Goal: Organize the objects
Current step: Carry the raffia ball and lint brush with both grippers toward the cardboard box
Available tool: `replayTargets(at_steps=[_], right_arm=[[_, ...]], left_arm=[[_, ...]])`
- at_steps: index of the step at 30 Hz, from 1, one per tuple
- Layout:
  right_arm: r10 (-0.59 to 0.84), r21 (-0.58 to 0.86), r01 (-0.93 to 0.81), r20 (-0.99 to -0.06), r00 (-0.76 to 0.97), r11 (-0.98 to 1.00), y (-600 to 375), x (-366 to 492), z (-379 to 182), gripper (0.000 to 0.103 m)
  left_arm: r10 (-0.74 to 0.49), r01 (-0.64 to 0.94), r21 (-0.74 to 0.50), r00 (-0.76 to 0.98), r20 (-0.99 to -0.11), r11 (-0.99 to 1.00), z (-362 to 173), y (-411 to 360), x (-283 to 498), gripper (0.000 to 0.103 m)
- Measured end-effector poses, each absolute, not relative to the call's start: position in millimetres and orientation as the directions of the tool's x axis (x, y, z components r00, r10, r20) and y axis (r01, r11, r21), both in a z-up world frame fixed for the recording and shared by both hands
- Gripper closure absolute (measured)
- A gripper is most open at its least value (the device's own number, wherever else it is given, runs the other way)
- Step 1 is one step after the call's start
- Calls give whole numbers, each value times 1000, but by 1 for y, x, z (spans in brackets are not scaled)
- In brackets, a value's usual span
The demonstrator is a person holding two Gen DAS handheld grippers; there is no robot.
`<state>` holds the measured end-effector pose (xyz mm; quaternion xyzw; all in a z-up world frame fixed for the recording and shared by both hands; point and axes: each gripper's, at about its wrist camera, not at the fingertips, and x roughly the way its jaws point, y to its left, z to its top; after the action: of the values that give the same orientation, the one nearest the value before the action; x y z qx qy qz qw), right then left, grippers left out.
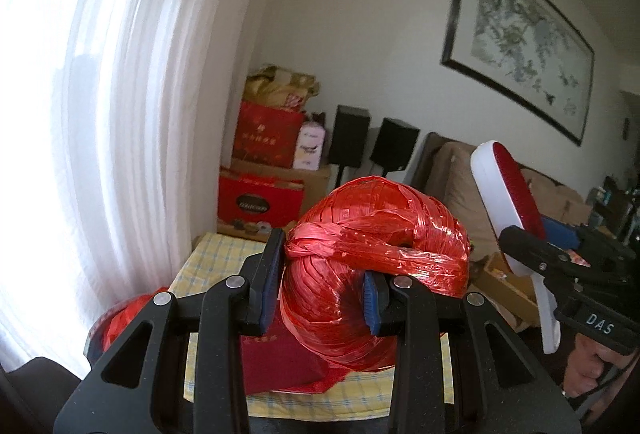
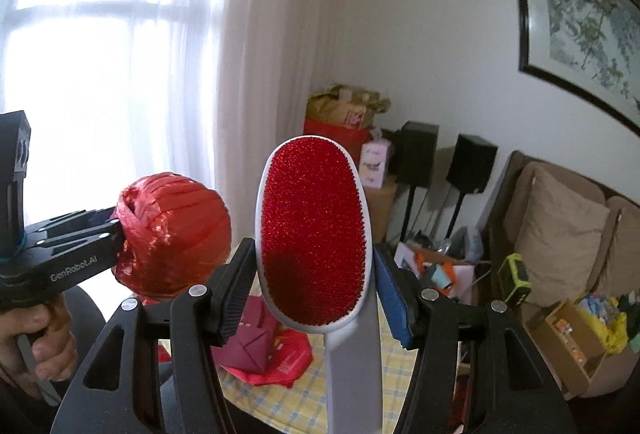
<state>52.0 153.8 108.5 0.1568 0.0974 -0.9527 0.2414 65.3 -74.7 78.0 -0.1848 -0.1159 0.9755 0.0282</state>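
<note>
Red twine ball [image 1: 374, 274] and upright lint brush [image 2: 316, 230], both aloft

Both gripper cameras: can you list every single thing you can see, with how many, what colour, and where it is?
ball of plastic twine: one, red, held up in the left gripper
lint brush: one, red pad on a white body, held in the right gripper
tablecloth: one, yellow checked, on the table below
folded paper box: one, dark red, on the tablecloth
gift boxes: at least two, red, stacked by the curtain
speakers: two, black, on stands by the wall
framed painting: one, dark frame, on the wall
curtain: one, white, over the window
cushion: one, beige, on the sofa
left gripper: one, black, shut on the twine
right gripper: one, black, shut on the brush
hand: one, holding the left gripper's handle
</note>
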Motion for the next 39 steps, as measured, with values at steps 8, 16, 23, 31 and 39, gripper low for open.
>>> replayTargets(at_steps=[8, 16, 23, 31, 39], right_arm=[[-423, -120, 475, -306, -853, -872, 164, 85, 116, 44], [-393, -152, 447, -288, -873, -882, 174, 105, 108, 44], [-375, -160, 434, -298, -878, -887, 183, 109, 90, 44], [-352, -112, 414, -358, -865, -903, 212, 101, 57, 44], [-339, -102, 401, -373, -864, -910, 233, 102, 34, 44]], left_arm=[[122, -56, -211, -941, -314, -976, 92, -53, 85, 72], [146, -89, -191, -940, -309, -978, 92, -35, 90, 72], [154, -103, -167, -933, -325, -981, 86, -21, 87, 72], [139, -98, -132, -925, -354, -986, 72, -1, 78, 72], [135, -112, -82, -911, -390, -990, 53, 29, 67, 72]])
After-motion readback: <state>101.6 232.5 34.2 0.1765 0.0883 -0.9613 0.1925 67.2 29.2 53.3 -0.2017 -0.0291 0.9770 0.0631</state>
